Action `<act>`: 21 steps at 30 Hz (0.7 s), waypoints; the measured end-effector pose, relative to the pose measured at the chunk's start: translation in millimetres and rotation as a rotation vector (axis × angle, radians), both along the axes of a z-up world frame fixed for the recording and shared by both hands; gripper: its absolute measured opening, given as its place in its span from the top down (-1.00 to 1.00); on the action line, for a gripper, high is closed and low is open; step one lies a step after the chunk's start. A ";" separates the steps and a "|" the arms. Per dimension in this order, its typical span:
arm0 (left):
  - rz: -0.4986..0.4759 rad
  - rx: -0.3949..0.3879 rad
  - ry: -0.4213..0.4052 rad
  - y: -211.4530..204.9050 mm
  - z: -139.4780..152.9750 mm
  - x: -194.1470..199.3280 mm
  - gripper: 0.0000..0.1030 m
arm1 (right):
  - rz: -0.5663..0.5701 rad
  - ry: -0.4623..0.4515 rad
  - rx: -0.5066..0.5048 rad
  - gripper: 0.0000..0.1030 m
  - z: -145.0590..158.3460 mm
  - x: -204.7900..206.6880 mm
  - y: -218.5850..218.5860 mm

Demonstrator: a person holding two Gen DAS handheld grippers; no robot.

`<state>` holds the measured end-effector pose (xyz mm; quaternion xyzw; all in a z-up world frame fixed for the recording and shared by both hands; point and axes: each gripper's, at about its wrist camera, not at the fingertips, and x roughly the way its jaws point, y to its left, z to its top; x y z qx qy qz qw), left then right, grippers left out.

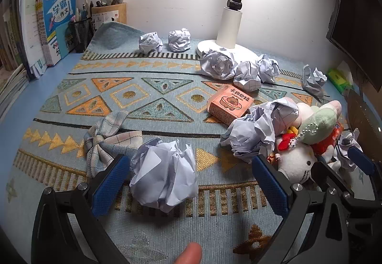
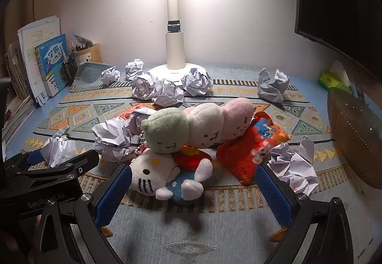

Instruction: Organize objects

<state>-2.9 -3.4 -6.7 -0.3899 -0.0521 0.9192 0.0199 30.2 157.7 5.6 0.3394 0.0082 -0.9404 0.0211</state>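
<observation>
Barely started: crumpled paper balls (image 1: pixel 164 178) everywhere, plush toys (image 2: pixel 167 173) heaped, nothing sorted. Left gripper (image 1: pixel 191 182) and right gripper (image 2: pixel 193 188) both gaping wide, holding nothing.

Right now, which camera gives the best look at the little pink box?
The left wrist view. There the pink box sits in the open on the patterned cloth, its top picture and one side clearly visible. In the right wrist view only an orange-pink sliver of it shows behind crumpled paper and the plush toys.
</observation>
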 end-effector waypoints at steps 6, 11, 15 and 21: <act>0.001 -0.001 0.000 0.2 0.4 -0.7 -0.99 | 0.000 -0.002 0.006 -1.00 -0.5 0.9 -0.3; 0.001 0.001 -0.001 0.3 0.3 -0.6 -0.99 | 0.006 0.004 0.010 -1.00 0.2 1.4 -1.5; -0.005 -0.001 -0.005 0.7 -0.4 -0.8 -0.99 | 0.014 0.014 0.007 -1.00 0.9 3.0 -1.9; -0.008 0.008 -0.004 -0.4 -0.2 -0.1 -0.99 | 0.001 0.017 0.014 -1.00 1.3 3.5 -1.0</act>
